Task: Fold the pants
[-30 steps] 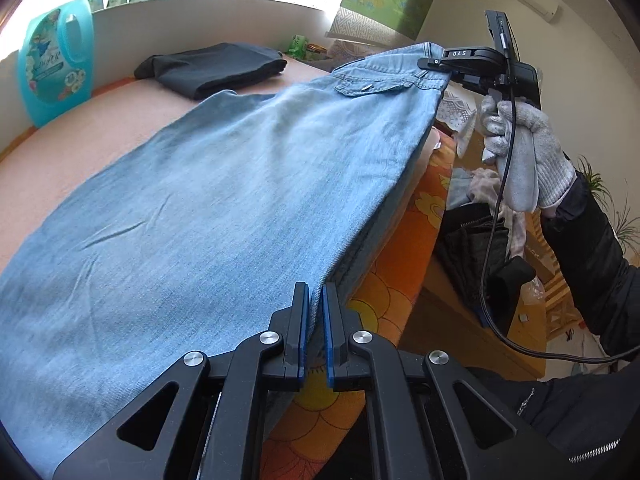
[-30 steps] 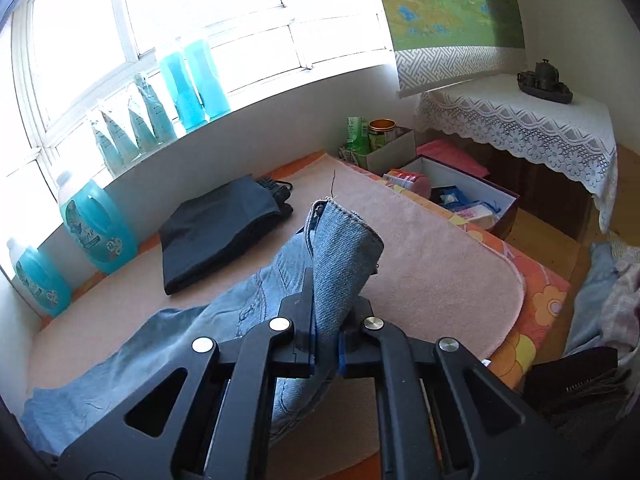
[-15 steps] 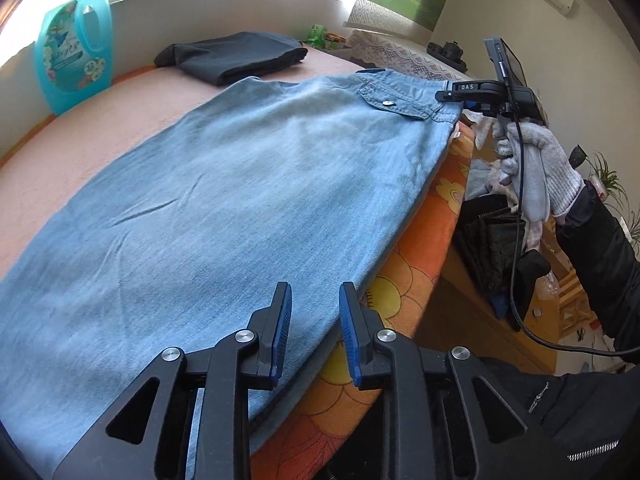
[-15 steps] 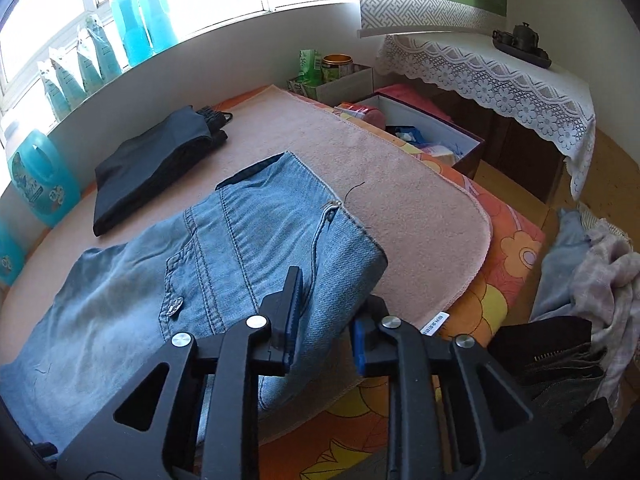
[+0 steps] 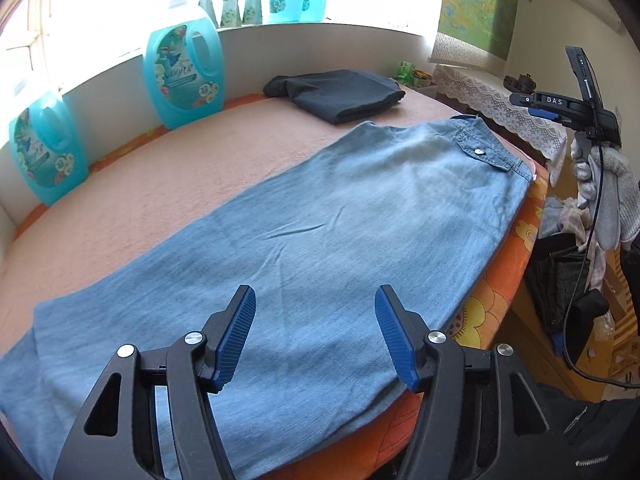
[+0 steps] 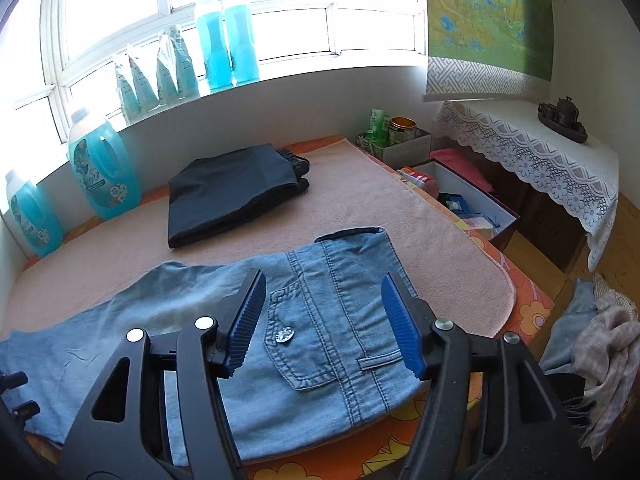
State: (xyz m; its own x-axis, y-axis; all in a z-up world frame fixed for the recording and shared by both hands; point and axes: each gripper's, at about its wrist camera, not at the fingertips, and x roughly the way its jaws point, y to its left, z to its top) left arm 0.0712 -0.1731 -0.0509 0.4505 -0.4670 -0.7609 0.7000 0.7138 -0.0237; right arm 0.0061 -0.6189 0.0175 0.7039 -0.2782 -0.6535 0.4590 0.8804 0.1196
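Observation:
Light blue jeans lie flat along the front edge of the pink blanket, legs folded one over the other, waist at the right end. My left gripper is open and empty above the leg part. My right gripper is open and empty above the waist and back pocket of the jeans. The right gripper also shows in the left wrist view, held in a gloved hand beyond the waist end.
Folded dark pants lie at the back of the blanket. Turquoise detergent bottles stand along the wall. Boxes and a lace-covered shelf are to the right. A pile of clothes lies on the floor.
Both grippers let go of the jeans and opened wide. The jeans dropped flat onto the blanket. Both grippers pulled back and up from the fabric.

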